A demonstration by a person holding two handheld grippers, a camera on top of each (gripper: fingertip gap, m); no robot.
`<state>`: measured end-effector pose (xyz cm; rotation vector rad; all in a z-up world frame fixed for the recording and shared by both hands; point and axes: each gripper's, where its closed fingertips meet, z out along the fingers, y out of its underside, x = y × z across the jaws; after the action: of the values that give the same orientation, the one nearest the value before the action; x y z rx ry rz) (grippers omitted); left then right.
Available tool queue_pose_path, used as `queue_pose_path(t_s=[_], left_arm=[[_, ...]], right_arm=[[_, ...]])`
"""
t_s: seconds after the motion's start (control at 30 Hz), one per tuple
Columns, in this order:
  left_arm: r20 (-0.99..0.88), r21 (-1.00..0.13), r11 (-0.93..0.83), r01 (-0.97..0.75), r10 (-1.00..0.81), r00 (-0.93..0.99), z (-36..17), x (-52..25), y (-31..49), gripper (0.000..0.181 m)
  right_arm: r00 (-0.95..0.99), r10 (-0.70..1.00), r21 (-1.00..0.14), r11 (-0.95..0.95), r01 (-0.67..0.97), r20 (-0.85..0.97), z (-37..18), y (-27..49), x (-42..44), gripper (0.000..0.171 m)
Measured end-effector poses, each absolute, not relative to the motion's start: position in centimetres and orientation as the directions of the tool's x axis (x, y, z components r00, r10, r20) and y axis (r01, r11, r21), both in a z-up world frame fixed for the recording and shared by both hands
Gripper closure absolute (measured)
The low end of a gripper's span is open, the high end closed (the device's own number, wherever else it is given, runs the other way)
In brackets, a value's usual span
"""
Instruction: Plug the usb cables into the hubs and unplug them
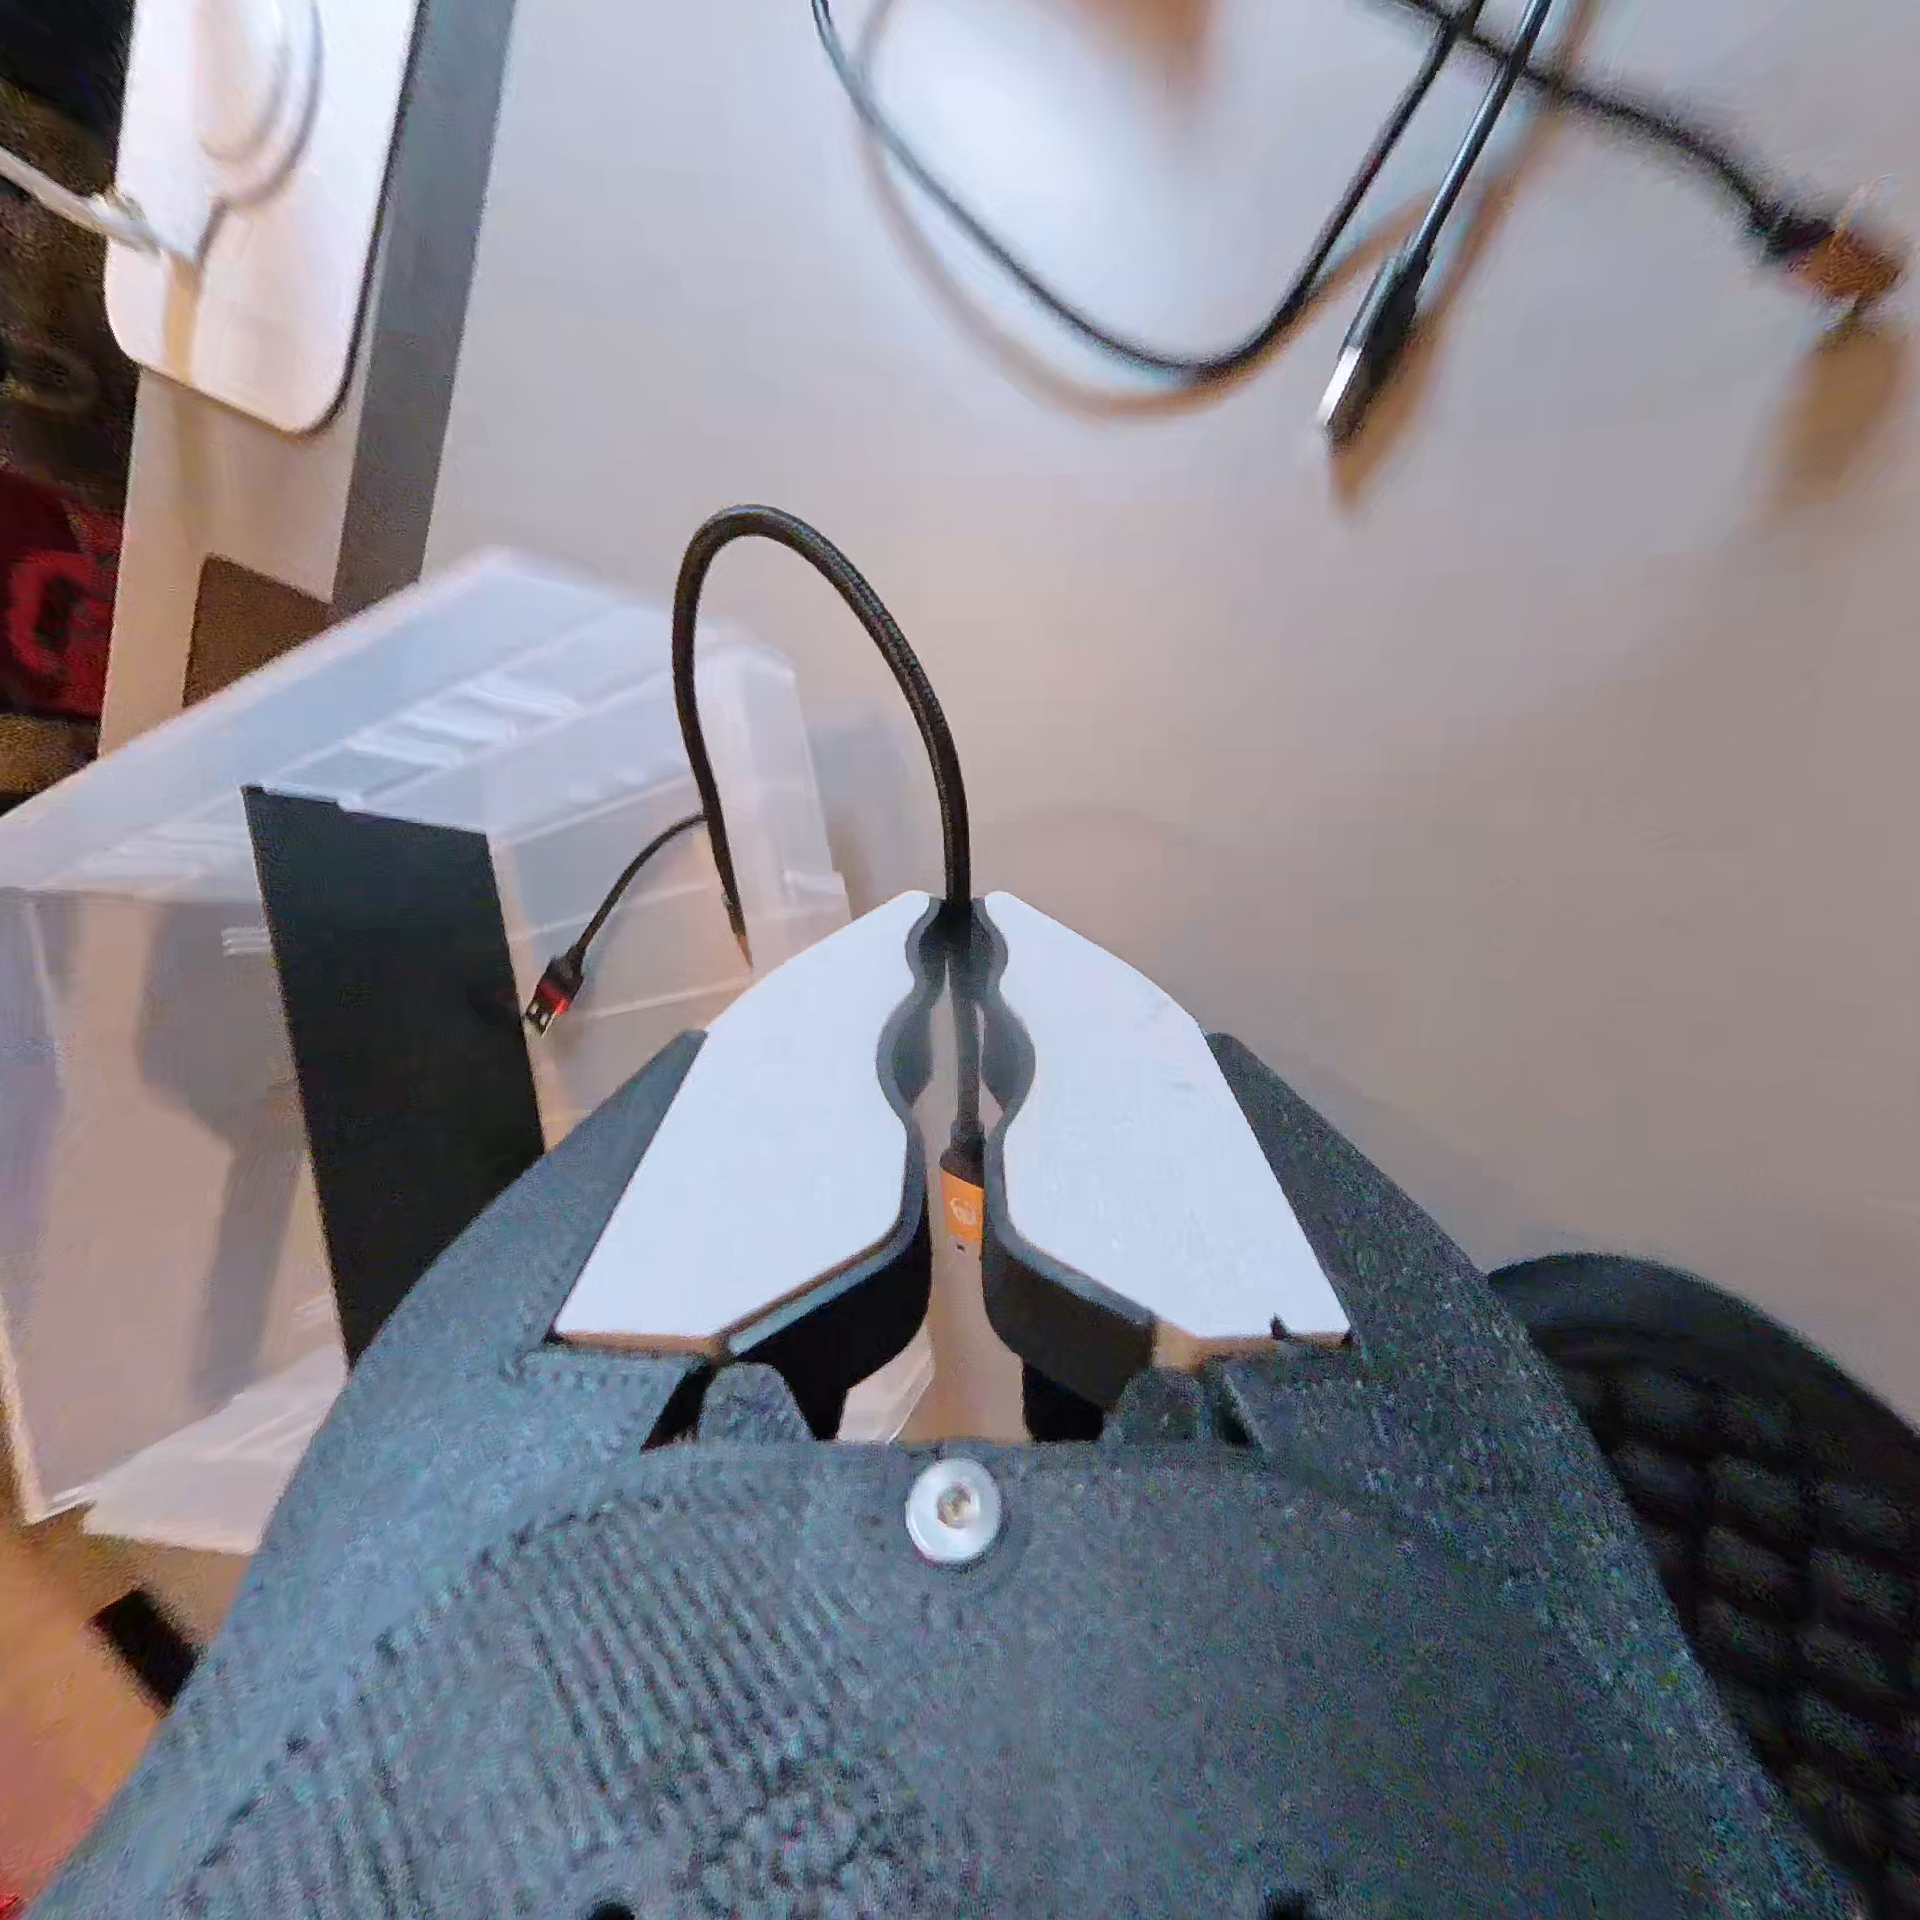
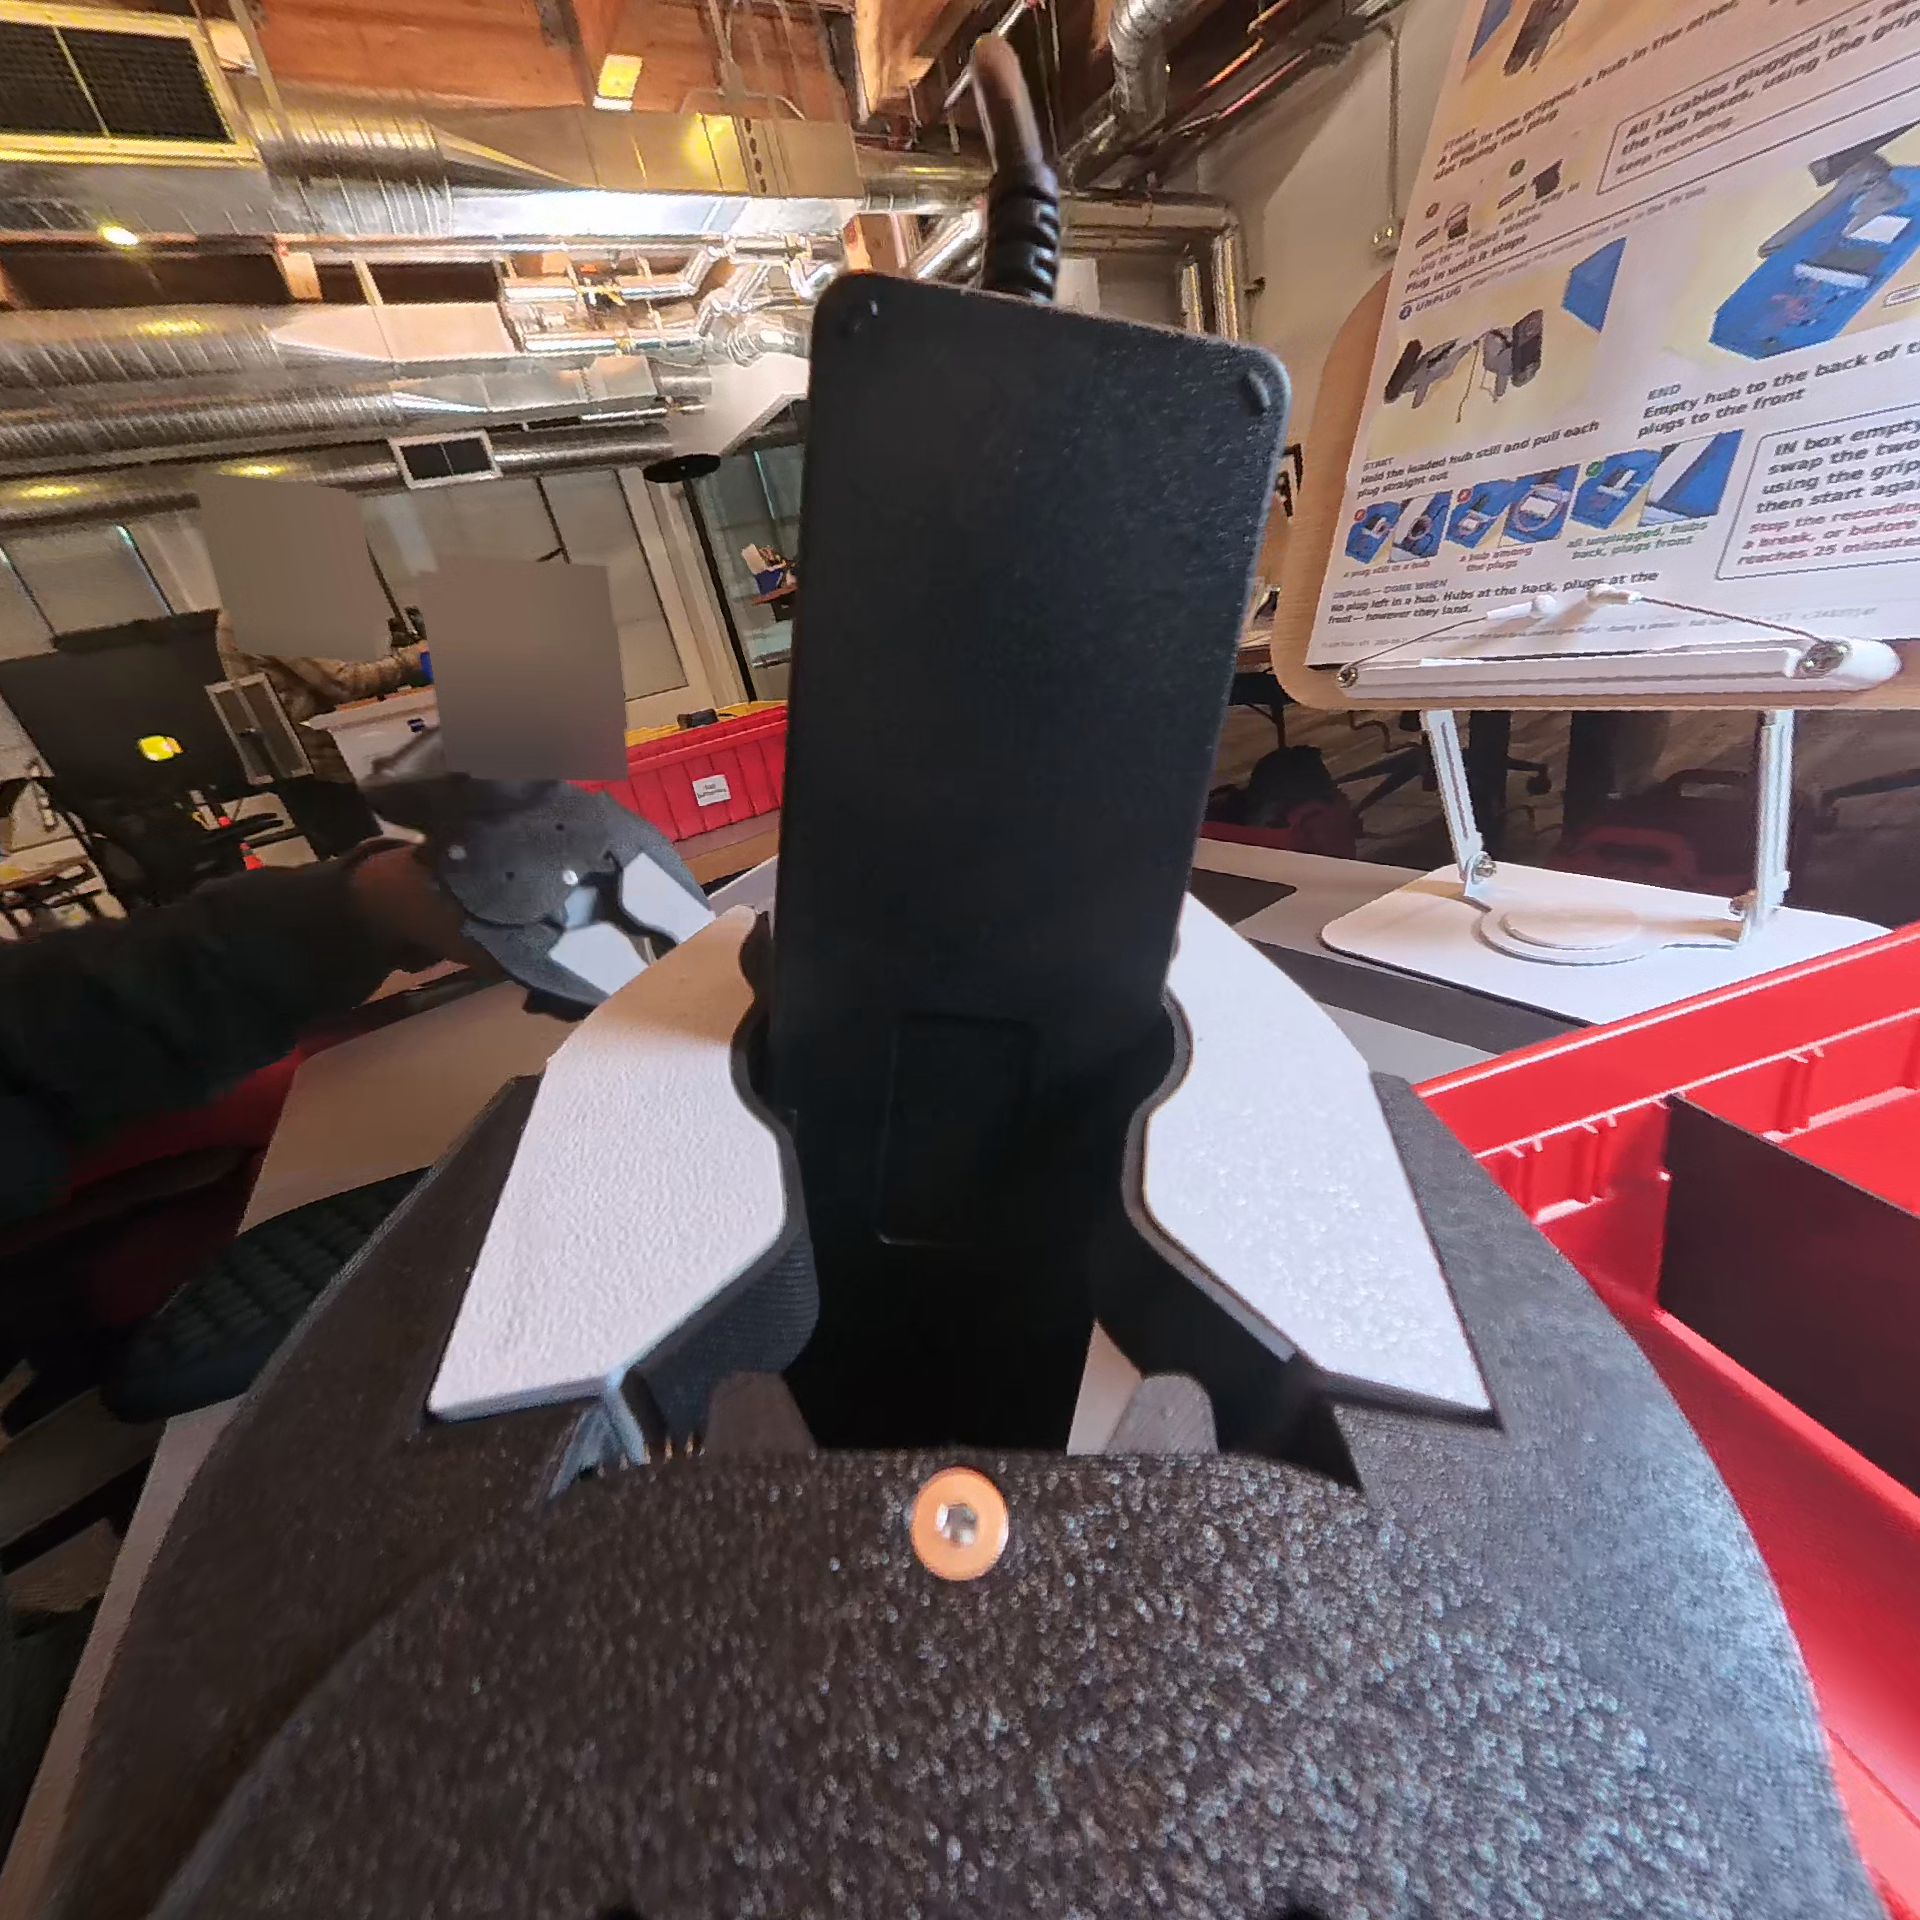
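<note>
My left gripper (image 1: 956,914) is shut on a black braided USB cable (image 1: 821,582). Its orange plug (image 1: 961,1195) sits back between the jaws, and the cable arcs up and droops left over a clear plastic bin (image 1: 436,707). My right gripper (image 2: 961,935) is shut on a black USB hub (image 2: 1029,644), held upright with its own black cord (image 2: 1023,197) at the top. The left gripper also shows far left in the right wrist view (image 2: 613,925), held by a dark-sleeved arm. More loose cables (image 1: 1091,301) lie on the white table, one with a silver plug (image 1: 1361,364).
The clear bin holds a black divider (image 1: 384,1039) and a red-and-black USB plug (image 1: 551,997). A red divided bin (image 2: 1714,1195) sits at the right. A white stand (image 2: 1558,925) with an instruction sheet (image 2: 1662,343) is behind it. People and workshop tables are in the background.
</note>
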<state>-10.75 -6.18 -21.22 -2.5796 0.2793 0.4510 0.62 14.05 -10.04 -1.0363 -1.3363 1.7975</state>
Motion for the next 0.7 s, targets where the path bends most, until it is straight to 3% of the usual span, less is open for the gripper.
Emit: queue_pose_path(t_s=[0.13, 0.27, 0.4, 0.5, 0.6, 0.7], left_arm=[[-0.092, -0.76, -0.638, -0.125, -0.085, 0.992, -16.2, -6.6, -2.7, 0.177], [0.188, -0.901, -0.421, 0.102, -0.168, 0.968, -11.6, -3.4, -0.6, 0.177], [0.493, -0.857, -0.306, 0.416, -0.245, 0.835, -10.9, -2.8, 0.3, 0.177], [0.639, -0.742, -0.362, 0.564, -0.128, 0.759, -16.3, -4.2, 0.0, 0.177], [0.679, -0.659, -0.418, 0.625, 0.024, 0.733, -21.9, -5.5, -1.7, 0.177], [0.598, -0.655, -0.474, 0.588, 0.15, 0.787, -25.0, -6.7, -3.9, 0.172]], right_arm=[[-0.515, 0.827, -0.958, -0.285, -0.037, -0.226, -10.2, 13.3, 0.7, 0.106], [-0.553, 0.795, -0.949, -0.313, -0.024, -0.249, -10.3, 12.9, 0.9, 0.106], [-0.57, 0.782, -0.941, -0.335, -0.047, -0.251, -9.6, 13.3, 1.3, 0.106], [-0.557, 0.795, -0.943, -0.326, -0.06, -0.239, -9.4, 13.8, 1.6, 0.106], [-0.549, 0.801, -0.944, -0.323, -0.064, -0.237, -9.4, 14.3, 1.6, 0.106], [-0.546, 0.801, -0.944, -0.325, -0.054, -0.245, -9.7, 14.4, 1.4, 0.106]])
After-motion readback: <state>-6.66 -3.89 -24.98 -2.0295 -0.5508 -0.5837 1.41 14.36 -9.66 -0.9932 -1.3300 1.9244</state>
